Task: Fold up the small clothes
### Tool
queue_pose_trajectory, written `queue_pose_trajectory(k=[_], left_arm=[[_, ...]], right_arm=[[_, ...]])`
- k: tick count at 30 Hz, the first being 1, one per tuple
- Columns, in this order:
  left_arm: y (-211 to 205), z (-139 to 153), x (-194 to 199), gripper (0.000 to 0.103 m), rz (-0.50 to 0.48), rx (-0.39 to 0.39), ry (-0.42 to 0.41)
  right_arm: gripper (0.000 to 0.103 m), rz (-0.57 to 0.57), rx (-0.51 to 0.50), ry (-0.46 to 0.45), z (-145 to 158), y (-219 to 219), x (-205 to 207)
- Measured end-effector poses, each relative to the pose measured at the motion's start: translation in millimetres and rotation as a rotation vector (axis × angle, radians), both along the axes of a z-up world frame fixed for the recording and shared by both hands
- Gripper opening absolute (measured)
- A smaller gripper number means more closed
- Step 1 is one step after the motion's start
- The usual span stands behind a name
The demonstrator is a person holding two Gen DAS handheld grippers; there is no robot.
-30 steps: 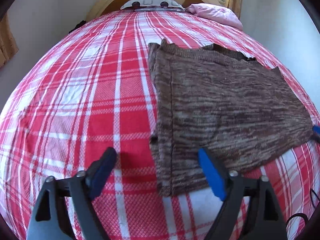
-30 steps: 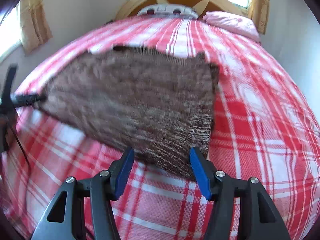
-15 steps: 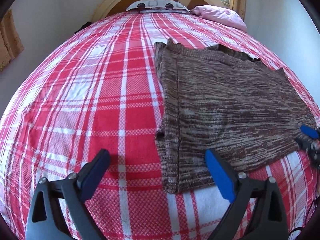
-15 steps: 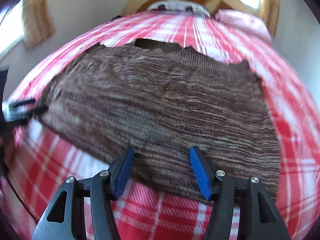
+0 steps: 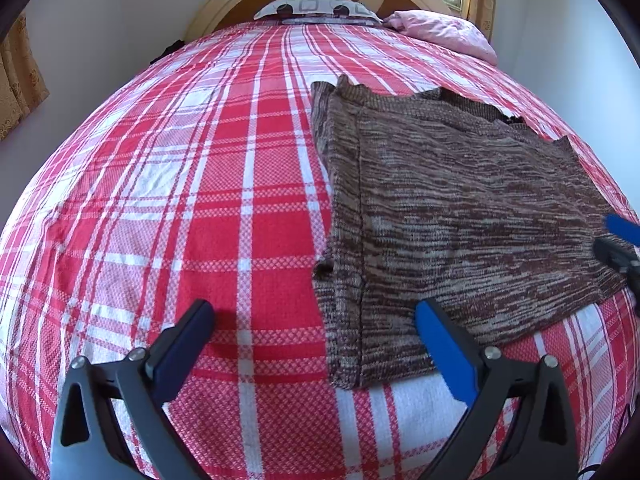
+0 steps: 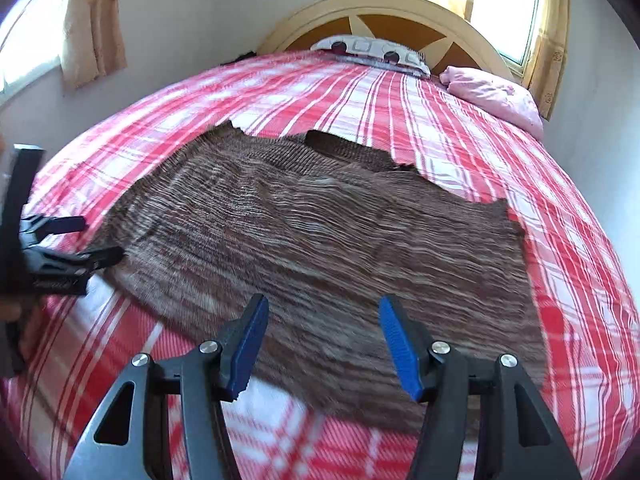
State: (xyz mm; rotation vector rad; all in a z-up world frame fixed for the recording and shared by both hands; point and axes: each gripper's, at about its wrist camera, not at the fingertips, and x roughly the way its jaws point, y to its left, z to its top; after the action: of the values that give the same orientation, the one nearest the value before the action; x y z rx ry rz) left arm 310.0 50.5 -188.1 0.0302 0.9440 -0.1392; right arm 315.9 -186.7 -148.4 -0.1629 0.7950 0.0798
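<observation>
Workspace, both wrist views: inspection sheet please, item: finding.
Surface: bed, red-white plaid sheet, mostly flat.
Job's things: brown knit garment lying flat on the bed, one side folded in.
Clutter: patterned pillow and pink pillow at the headboard.
Grippers: left gripper jaws opening, wide, straddling the garment's near corner, no grip; right gripper open over the garment's near edge.
Cables: thin dark cable at frame bottom.
Surroundings: headboard, walls, curtained windows.
</observation>
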Motion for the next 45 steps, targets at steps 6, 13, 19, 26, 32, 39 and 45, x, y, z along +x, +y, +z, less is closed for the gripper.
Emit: queue_pose_trajectory(k=[6,13,19,26,32,39,45], left_arm=[[0.5,-0.7,0.5,0.103,-0.001,-0.007,-0.001],[1.2,-0.3,0.4,0.103,-0.003,-0.015,0.002],[2.3,0.6,-4.6,0.103,-0.013,-0.018,0.003],[7.4,3.0,-14.7,0.103,-0.04,-0.038,0.013],[32.6,12.4,-26.8,0.103,-0.049,-0.069,0.009],[63.4,17.2,-14.9,0.103,0.01,-0.046,-0.013],[93.0,21.4,10.3,0.103,0.069,-0.162,-0.01]], right_arm=[[0.059,-0.024,0.011,0.058,-32.8,1.7,5.2],[0.059,-0.033,0.042,0.089,-35.1,-5.8,-4.8],[0.059,-0.031,0.021,0.086,-34.5,-3.6,-10.3],[0.059,-0.034,0.009,0.088,-34.2,-2.8,-13.7],[0.059,0.012,-0.023,0.006,-10.3,12.9,-28.6],[0.059,0.191,-0.071,-0.051,-3.0,80.5,-26.9],[0.059,0.302,-0.134,-0.083,-10.5,132.9,-30.1]])
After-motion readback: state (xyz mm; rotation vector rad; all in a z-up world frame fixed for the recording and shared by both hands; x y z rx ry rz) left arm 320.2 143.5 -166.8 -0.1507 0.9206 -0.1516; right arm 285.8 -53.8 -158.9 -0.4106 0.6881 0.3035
